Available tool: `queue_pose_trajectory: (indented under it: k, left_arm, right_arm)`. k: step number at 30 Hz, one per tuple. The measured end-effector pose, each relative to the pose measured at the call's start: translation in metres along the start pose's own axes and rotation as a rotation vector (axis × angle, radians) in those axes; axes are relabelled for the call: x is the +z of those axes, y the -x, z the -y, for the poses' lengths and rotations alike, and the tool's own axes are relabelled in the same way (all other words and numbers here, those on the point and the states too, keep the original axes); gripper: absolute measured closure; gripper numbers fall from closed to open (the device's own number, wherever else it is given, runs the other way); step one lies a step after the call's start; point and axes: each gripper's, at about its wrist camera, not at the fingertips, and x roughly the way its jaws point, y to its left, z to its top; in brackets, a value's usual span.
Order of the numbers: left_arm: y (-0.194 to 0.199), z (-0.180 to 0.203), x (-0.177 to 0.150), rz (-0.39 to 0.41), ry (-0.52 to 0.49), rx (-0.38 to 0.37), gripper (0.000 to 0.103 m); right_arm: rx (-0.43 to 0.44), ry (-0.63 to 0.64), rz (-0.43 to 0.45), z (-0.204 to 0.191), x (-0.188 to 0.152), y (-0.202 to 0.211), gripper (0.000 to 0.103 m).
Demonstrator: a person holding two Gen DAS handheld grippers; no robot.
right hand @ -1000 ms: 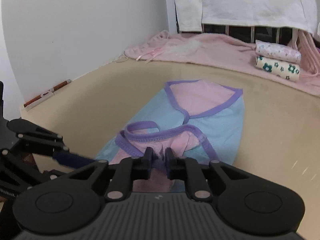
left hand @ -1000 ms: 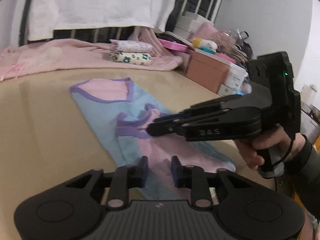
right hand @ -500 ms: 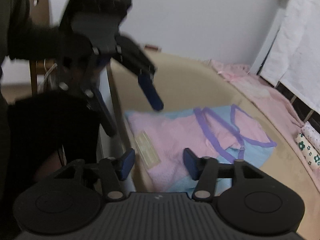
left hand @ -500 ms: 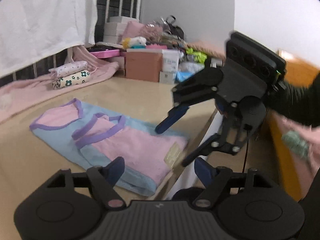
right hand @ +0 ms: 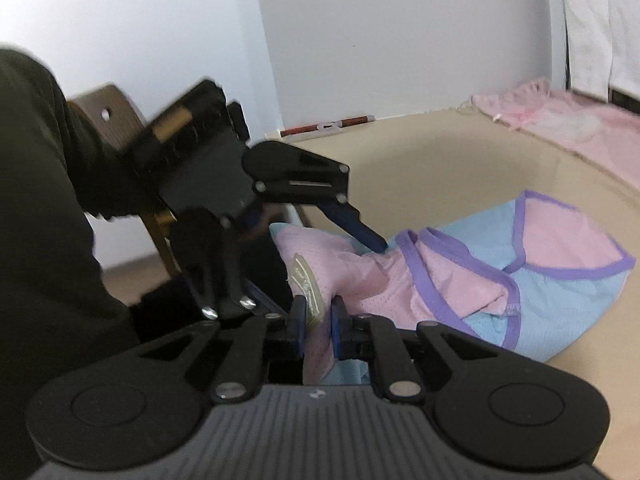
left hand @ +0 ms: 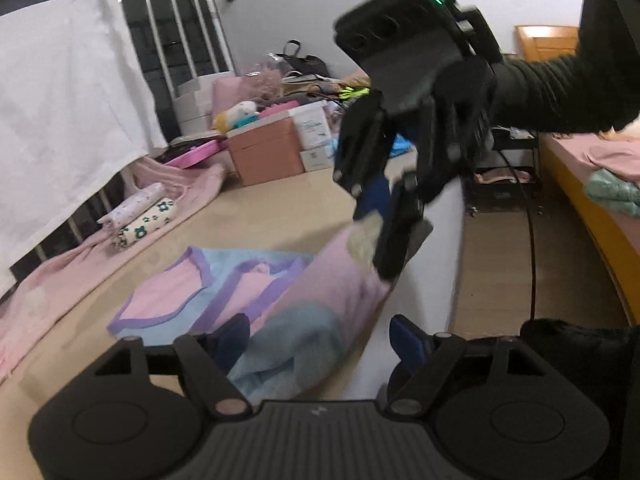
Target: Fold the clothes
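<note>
A tan table (left hand: 276,216) carries the pink-blue garment (left hand: 224,292), folded cloths (left hand: 140,220) and boxes (left hand: 266,152).

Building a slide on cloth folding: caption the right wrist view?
Right gripper shut on the garment hem; left gripper open beside it.

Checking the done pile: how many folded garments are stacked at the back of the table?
2, stacked on the pink blanket by the railing: a white dotted folded garment on top, a flower-print folded garment beneath it. More may be hidden in the clutter behind.
</note>
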Motion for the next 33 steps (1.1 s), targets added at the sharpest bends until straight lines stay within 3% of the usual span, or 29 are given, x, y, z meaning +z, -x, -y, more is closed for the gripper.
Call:
queue_pose_trajectory:
  k: [2, 3, 4, 6, 7, 8, 11, 15, 18, 21, 22, 23, 24, 25, 26, 27, 30, 33]
  left_arm:
    - [-0.006, -0.002, 0.001, -0.028, -0.005, -0.033, 0.058]
    - [-0.009, -0.006, 0.001, -0.051, 0.014, -0.062, 0.079]
    - [-0.011, -0.012, 0.000, -0.061, 0.050, -0.094, 0.087]
    - [-0.012, -0.030, -0.003, -0.056, 0.159, -0.141, 0.092]
    - [-0.012, -0.038, -0.004, -0.058, 0.203, -0.157, 0.095]
    - [-0.012, -0.045, -0.006, -0.060, 0.245, -0.172, 0.095]
    - [-0.012, -0.061, -0.009, -0.071, 0.330, -0.204, 0.096]
    - [-0.010, -0.073, -0.011, -0.086, 0.418, -0.244, 0.096]
    - [-0.008, -0.082, -0.013, -0.087, 0.464, -0.288, 0.096]
    - [-0.007, -0.087, -0.019, -0.095, 0.496, -0.317, 0.096]
    - [-0.007, -0.089, -0.021, -0.098, 0.504, -0.323, 0.096]
    - [-0.006, -0.089, -0.022, -0.100, 0.511, -0.335, 0.096]
    - [-0.005, -0.090, -0.023, -0.101, 0.518, -0.347, 0.096]
    - [-0.004, -0.091, -0.024, -0.102, 0.525, -0.359, 0.096]
    - [-0.005, -0.096, -0.025, -0.096, 0.561, -0.379, 0.096]
    - [-0.006, -0.102, -0.026, -0.089, 0.602, -0.400, 0.096]
    - [-0.008, -0.119, -0.030, -0.068, 0.725, -0.463, 0.095]
    - [-0.015, -0.138, -0.031, -0.022, 0.867, -0.466, 0.095]
  right_arm:
    - [0.018, -0.020, -0.005, 0.000, 0.001, 0.003, 0.091]
    - [0.012, -0.021, -0.018, 0.000, 0.001, 0.002, 0.090]
    - [-0.011, -0.012, -0.032, -0.005, 0.000, 0.002, 0.084]
    - [-0.071, 0.021, -0.015, -0.014, -0.008, 0.004, 0.047]
    - [-0.101, 0.037, -0.007, -0.019, -0.012, 0.005, 0.023]
    - [-0.145, 0.087, -0.001, -0.027, -0.020, 0.003, 0.015]
    - [-0.316, 0.254, -0.045, -0.052, -0.040, -0.014, 0.015]
    - [-0.578, 0.606, -0.102, -0.085, -0.074, -0.051, 0.015]
    - [-0.688, 0.792, -0.065, -0.091, -0.097, -0.063, 0.015]
    - [-0.733, 0.972, -0.068, -0.084, -0.112, -0.076, 0.019]
    - [-0.718, 1.009, -0.053, -0.084, -0.112, -0.076, 0.030]
    - [-0.685, 0.994, -0.040, -0.083, -0.108, -0.076, 0.049]
    - [-0.642, 0.948, -0.025, -0.080, -0.101, -0.073, 0.059]
    - [-0.591, 0.867, -0.005, -0.076, -0.091, -0.068, 0.079]
    - [-0.523, 0.731, 0.024, -0.067, -0.080, -0.058, 0.086]
    - [-0.454, 0.595, 0.053, -0.057, -0.068, -0.048, 0.091]
    - [-0.083, -0.092, 0.148, 0.015, -0.041, -0.005, 0.095]
    - [0.068, -0.475, 0.284, 0.071, -0.049, 0.019, 0.095]
